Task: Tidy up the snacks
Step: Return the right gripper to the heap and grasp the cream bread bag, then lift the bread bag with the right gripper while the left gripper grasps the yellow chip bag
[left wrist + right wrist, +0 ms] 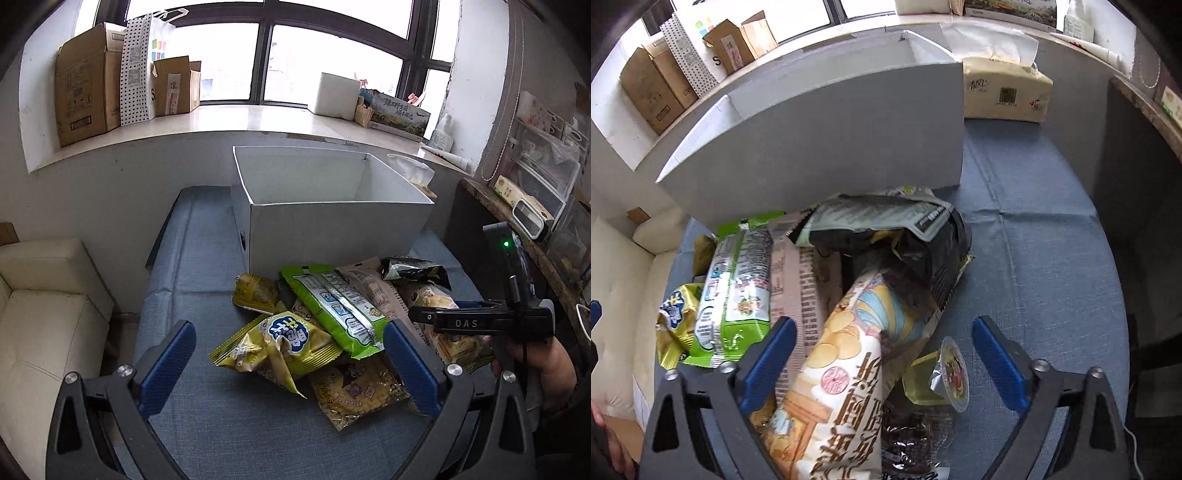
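Plainly spread wide, left gripper [290, 354], blue-padded fingers [168, 363] apart and holding nothing, poised above a crinkled yellow snack bag with a blue-and-white logo [275, 341]. Just beside that bag, a long green packet with a silver back seam [336, 308], leaning across the heap toward the open white cardboard box [332, 225]. Under both, a flat gold-speckled biscuit pack [354, 387] lying on the blue cloth-covered table [207, 424].

Likewise wide open, right gripper [884, 363], nothing clamped, blue fingers [770, 365] straddling a long cream cracker sleeve printed with round biscuits [846, 373]. Near the other finger, a small clear jelly cup with a foil lid [942, 376], tipped on its side. Farther in, a black crumpled bag [923, 243] resting against the box wall. Behind the box, a beige soft tissue pack [1006, 90].
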